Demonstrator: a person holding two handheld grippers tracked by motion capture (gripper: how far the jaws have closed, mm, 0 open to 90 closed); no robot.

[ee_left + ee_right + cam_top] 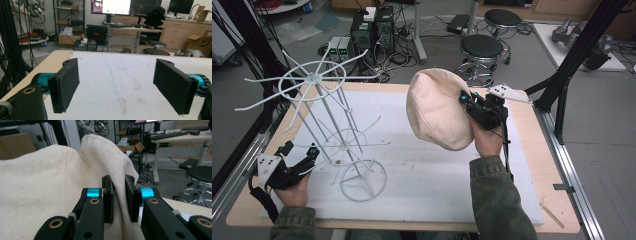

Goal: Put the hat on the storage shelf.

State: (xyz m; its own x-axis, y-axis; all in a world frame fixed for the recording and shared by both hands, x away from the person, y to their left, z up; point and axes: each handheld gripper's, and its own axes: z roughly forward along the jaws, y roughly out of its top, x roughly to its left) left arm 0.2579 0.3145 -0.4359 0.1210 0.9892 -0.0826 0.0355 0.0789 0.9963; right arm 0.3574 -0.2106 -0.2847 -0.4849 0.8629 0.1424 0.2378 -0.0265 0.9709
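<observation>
A cream cloth hat [438,108] hangs in the air over the right half of the table, held up by my right gripper [468,102], which is shut on a fold of its edge. In the right gripper view the cream fabric [45,195] is pinched between the two black pads [108,202]. A white wire rack [323,117] with radiating arms and a ring base stands on the left half of the white mat. My left gripper [307,155] rests low at the front left beside the rack's base, jaws wide apart with nothing between them [116,85].
The white mat [427,175] covers most of the wooden table [532,150]. A black frame post [577,55] rises at the right rear. Stools [482,47] and computer boxes [372,32] stand on the floor beyond the far edge.
</observation>
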